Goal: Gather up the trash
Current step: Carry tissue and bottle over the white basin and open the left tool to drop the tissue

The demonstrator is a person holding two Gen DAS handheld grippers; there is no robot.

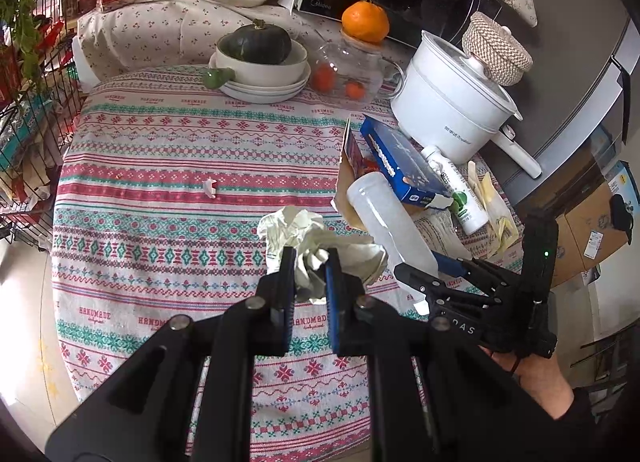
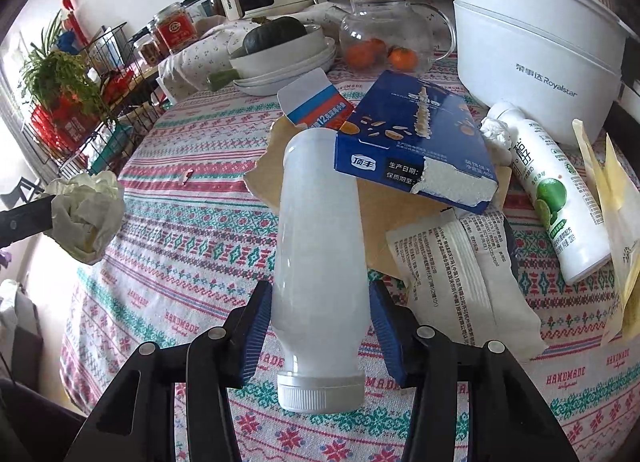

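Between the blue ribbed pads of the left gripper (image 1: 310, 266) sits a crumpled wad of paper (image 1: 308, 238), off-white with a faint yellow-green tint, creased into soft folds and clamped tight so that most of it bulges out ahead of the fingertips, above the bench (image 1: 160, 182). The right gripper (image 2: 320, 326) is closed on a white plastic bottle (image 2: 320, 246), a smooth, translucent, frosted cylinder with rounded shoulders and a ridged white screw cap that points back toward the camera; the pads press against its sides near the cap end, and its far end overlaps a torn sheet of brown cardboard (image 2: 264, 178). Just beyond the bottle lies a blue cardboard snack box (image 2: 416, 134), glossy, with a strip ripped from its end showing rough white fibre. Beside it rests a flat white sachet (image 2: 460, 274) printed with small dark text, then a taller white bottle with a lime picture (image 2: 548, 190) lying on its side, and pale yellow paper wrappers (image 2: 616, 202) at the bench edge. The bench is covered by a woven cloth banded in red, teal and white with repeated "HANDMADE" lettering. Farther back stand a white electric pot (image 2: 528, 58), a clear glass teapot (image 2: 384, 38) holding small oranges, and a stack of white bowls with a dark green squash (image 2: 276, 32).
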